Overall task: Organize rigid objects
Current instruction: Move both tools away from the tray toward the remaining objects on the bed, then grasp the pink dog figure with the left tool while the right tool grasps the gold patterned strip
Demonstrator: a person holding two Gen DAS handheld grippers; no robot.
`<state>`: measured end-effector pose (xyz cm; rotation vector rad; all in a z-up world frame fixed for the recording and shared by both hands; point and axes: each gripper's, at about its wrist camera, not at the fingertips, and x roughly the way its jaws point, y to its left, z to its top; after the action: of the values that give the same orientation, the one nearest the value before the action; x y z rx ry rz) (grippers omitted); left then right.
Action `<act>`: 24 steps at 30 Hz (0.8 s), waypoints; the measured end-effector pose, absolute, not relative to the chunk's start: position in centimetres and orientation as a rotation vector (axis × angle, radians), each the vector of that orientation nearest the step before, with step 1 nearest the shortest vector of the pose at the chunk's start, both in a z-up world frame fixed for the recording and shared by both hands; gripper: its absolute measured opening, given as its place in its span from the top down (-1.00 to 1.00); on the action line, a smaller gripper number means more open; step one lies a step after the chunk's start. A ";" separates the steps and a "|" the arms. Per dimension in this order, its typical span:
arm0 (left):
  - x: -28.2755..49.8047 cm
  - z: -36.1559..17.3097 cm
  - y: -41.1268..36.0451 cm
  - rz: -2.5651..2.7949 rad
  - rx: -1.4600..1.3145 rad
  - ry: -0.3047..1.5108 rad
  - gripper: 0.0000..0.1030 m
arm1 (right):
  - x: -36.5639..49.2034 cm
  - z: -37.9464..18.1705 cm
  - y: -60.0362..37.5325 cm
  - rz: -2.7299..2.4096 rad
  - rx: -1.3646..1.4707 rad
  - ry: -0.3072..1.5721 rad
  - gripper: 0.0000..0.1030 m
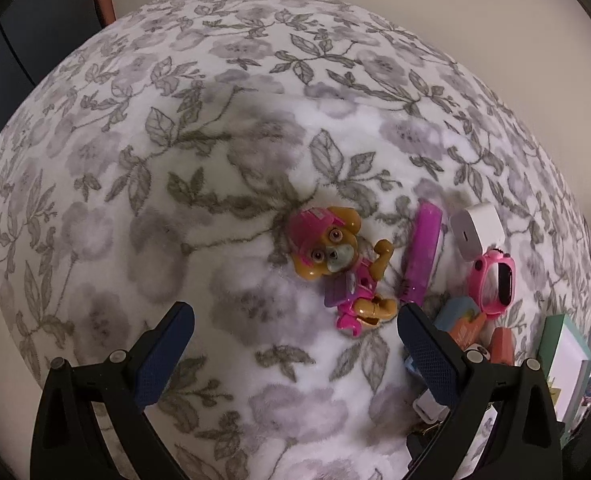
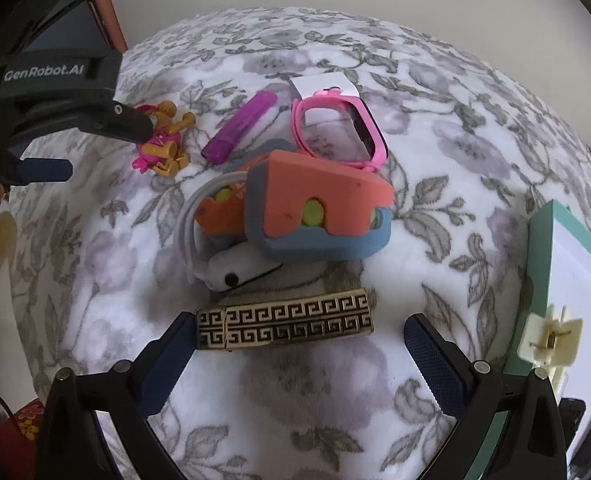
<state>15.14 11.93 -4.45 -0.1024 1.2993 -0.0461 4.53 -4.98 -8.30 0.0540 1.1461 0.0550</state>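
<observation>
A pink and tan toy dog [image 1: 341, 266] lies on the floral blanket [image 1: 175, 160], just ahead of my open, empty left gripper [image 1: 295, 324]. To its right lie a purple marker [image 1: 421, 258], a white charger block [image 1: 477, 230] and a pink watch [image 1: 493, 282]. In the right wrist view my right gripper [image 2: 299, 340] is open and empty, with a black-and-gold patterned case [image 2: 285, 324] between its fingertips. Beyond it sit a red-and-blue foam toy [image 2: 319, 208], a white cable [image 2: 187, 220], the watch [image 2: 337, 132], the marker [image 2: 237, 128] and the toy dog [image 2: 163, 140].
A teal and white box [image 2: 567, 280] stands at the blanket's right edge, with a cream clip [image 2: 549, 338] on it. My left gripper [image 2: 79, 148] reaches in from the upper left of the right wrist view. A beige wall lies behind.
</observation>
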 end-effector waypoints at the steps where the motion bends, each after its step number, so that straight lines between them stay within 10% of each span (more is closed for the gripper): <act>1: 15.3 -4.6 11.9 -0.048 -0.106 1.302 -0.97 | 4.7 -8.3 -5.1 0.056 0.056 1.145 -1.00; 17: 17.1 -6.2 9.7 -0.088 -0.071 1.261 -0.95 | 4.5 -7.7 -6.7 0.055 0.099 1.142 -0.62; 24: 17.8 -6.8 9.9 -0.065 -0.047 1.247 -0.57 | 4.4 -7.6 -7.3 0.059 0.122 1.140 -0.62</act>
<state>17.76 9.93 -6.81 -0.0470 1.2473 -0.0649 4.41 -7.29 -7.65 0.1223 1.1396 0.0591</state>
